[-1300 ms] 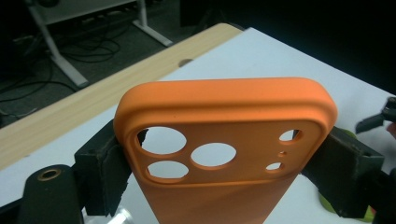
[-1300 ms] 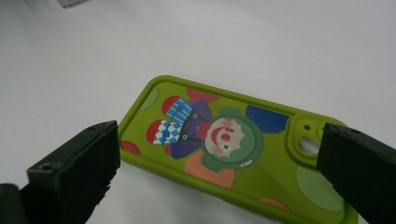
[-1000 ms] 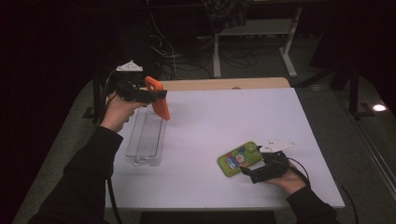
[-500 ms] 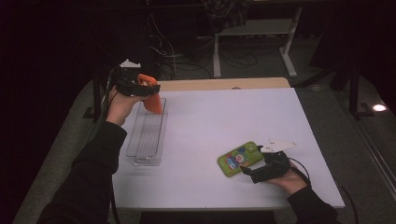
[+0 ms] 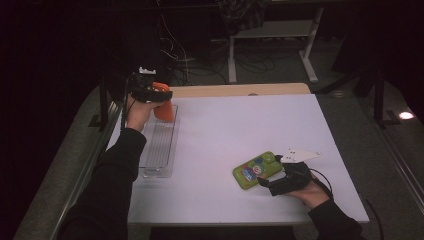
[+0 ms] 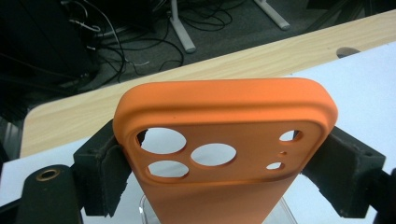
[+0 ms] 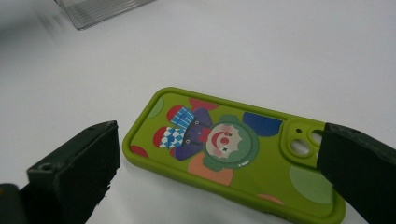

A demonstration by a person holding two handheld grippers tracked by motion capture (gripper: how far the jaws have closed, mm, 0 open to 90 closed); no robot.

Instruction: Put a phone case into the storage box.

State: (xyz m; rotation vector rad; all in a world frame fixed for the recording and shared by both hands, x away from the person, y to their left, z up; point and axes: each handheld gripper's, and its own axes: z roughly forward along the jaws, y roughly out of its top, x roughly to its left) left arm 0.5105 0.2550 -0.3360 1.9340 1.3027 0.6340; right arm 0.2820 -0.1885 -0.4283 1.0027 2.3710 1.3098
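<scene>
Your left fingers (image 6: 224,186) squeeze the orange case (image 6: 224,140) over the far end of the clear tray (image 5: 160,150), so if you let go too early it may tip outside.

The table (image 5: 225,125) has a white top. A strip of light wood (image 5: 240,90) runs along its far edge. Past the table the floor (image 5: 350,100) is dark and grey. Black wires (image 5: 175,50) lie there in a heap, next to the white legs of a stand (image 5: 310,60)
</scene>
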